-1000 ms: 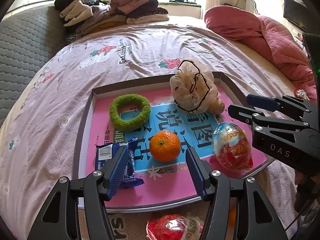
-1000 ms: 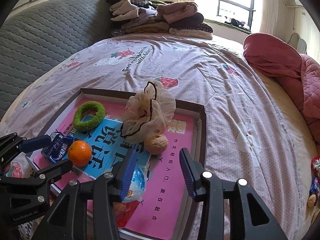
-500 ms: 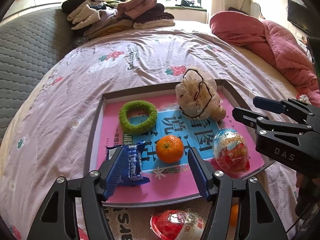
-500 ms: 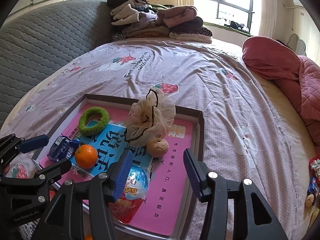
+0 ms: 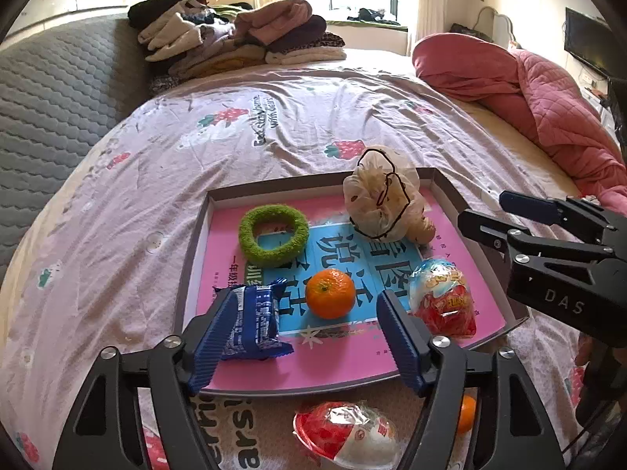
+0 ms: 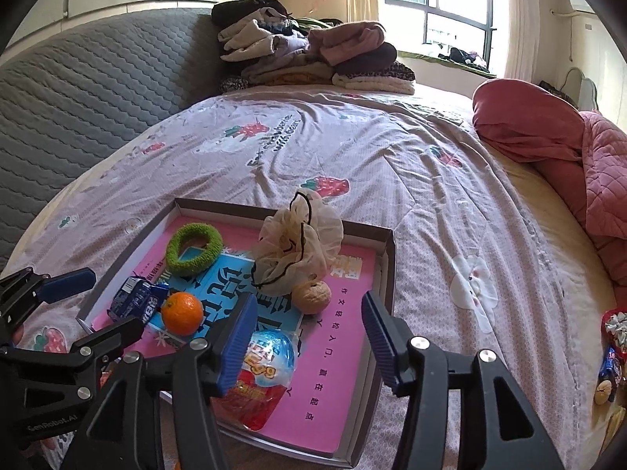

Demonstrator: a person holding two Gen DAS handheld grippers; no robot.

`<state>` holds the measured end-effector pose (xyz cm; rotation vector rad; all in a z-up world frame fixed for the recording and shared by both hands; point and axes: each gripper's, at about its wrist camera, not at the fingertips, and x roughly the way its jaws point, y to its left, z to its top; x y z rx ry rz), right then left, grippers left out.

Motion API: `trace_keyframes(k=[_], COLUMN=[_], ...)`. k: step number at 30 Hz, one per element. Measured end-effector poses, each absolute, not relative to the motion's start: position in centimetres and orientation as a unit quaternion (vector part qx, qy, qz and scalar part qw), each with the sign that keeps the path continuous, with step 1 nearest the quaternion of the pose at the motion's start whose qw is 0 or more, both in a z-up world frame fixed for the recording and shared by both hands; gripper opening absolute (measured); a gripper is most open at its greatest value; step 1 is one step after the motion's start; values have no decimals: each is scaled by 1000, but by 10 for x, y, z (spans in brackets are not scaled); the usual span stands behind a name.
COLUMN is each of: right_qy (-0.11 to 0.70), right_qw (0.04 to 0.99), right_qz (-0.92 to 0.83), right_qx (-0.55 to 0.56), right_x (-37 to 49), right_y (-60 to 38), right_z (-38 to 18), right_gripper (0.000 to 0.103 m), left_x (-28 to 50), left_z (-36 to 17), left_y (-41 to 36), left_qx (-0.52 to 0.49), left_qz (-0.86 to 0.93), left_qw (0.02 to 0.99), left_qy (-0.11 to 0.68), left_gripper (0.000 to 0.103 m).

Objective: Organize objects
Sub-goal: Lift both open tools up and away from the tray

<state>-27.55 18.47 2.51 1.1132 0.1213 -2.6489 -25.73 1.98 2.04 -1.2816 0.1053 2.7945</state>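
Note:
A shallow grey tray with a pink and blue book as its floor lies on the bed. In it are a green scrunchie, a beige mesh pouch, a walnut, a mandarin, a blue snack packet and an egg-shaped candy pack. My left gripper hovers over the tray's near edge. Its jaws are opening and grip nothing; the packet lies below its left finger. My right gripper hangs over the tray's right part, jaws opening and free, with the candy pack under its left finger.
A red and white wrapped pack and a small orange lie outside the tray's near edge. Folded clothes are piled at the bed's far end, and a pink quilt lies at the right. Small sweets sit at the right edge.
Both grippers have drawn back and up from the tray, and both pairs of jaws stand wider. The objects in the tray have kept their places.

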Motion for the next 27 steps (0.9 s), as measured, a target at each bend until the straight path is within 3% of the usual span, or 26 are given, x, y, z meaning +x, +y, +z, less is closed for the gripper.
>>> trace_keyframes(k=[27], right_qy=[28], right_qw=[135], right_qz=[-940], right_qx=[313], right_x=[-234], right_y=[191], right_z=[79], right_gripper=[69], left_x=[-226], left_z=[71], left_y=[21], left_qx=[-363], left_qz=[931], left_qw=[21], left_qy=[22], left_gripper=[76])
